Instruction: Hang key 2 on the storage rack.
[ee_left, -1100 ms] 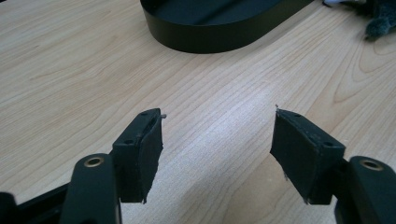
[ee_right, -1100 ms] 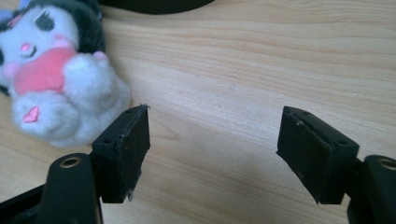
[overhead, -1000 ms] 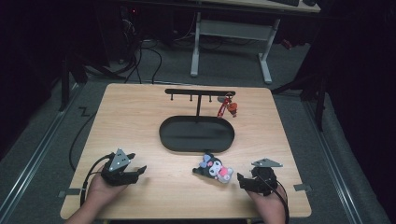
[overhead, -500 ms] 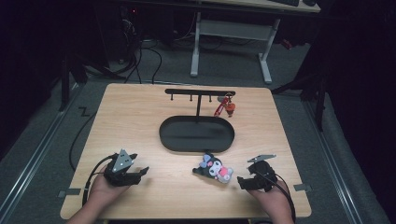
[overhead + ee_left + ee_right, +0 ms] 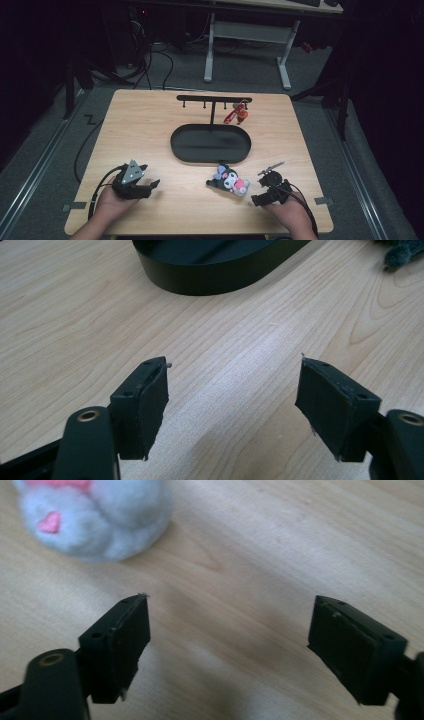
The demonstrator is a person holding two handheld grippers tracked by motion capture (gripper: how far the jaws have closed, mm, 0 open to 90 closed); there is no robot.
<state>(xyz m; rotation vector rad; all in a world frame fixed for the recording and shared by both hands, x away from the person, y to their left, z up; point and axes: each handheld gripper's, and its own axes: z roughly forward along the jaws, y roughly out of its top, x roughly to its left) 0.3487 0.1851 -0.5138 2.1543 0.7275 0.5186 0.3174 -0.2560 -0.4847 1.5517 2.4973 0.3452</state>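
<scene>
A small plush toy [image 5: 229, 180], dark with a white and pink face, lies on the wooden table [image 5: 150, 125] in front of the black oval tray [image 5: 210, 144]. My right gripper [image 5: 258, 197] rests on the table just right of the plush, open and apart from it. In the right gripper view, the gripper [image 5: 231, 599] holds nothing and the plush [image 5: 95, 520] lies ahead to the left. My left gripper [image 5: 150, 189] sits open at the table's front left. In the left gripper view, this gripper [image 5: 232, 362] is empty and faces the tray [image 5: 215, 270].
Behind the tray stands a black rack [image 5: 215, 98] with several hooks. A red keychain [image 5: 235, 115] hangs from its right end. A desk frame and cables stand on the floor beyond the table's far edge.
My right gripper has shifted a little left, toward the plush. The left gripper has barely moved.
</scene>
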